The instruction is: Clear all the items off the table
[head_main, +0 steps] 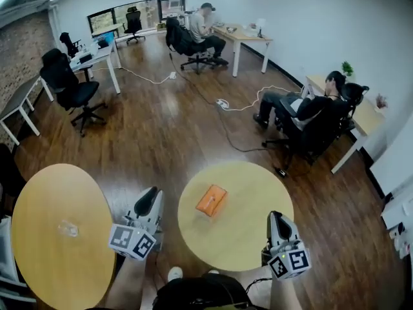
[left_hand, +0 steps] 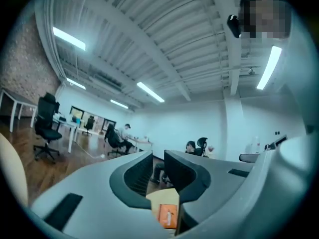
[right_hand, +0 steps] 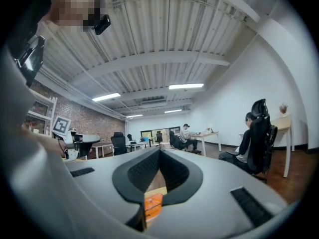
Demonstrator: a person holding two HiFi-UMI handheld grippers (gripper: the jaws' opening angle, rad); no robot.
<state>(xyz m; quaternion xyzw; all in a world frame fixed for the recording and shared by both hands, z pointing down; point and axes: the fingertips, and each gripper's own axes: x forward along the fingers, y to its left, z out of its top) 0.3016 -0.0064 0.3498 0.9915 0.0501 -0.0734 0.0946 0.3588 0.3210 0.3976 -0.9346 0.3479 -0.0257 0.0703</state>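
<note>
An orange packet lies flat near the middle of a round wooden table. My left gripper hangs over the floor just left of that table, apart from the packet. In the left gripper view its jaws stand a narrow gap apart with nothing between them, and the packet shows low beyond them. My right gripper is at the table's front right edge. Its jaws meet at the tips with nothing held, and the packet lies ahead of them.
A second round table stands at the left with a small clear object on it. A seated person is at a desk on the right, another at the back. Office chairs and floor cables lie beyond.
</note>
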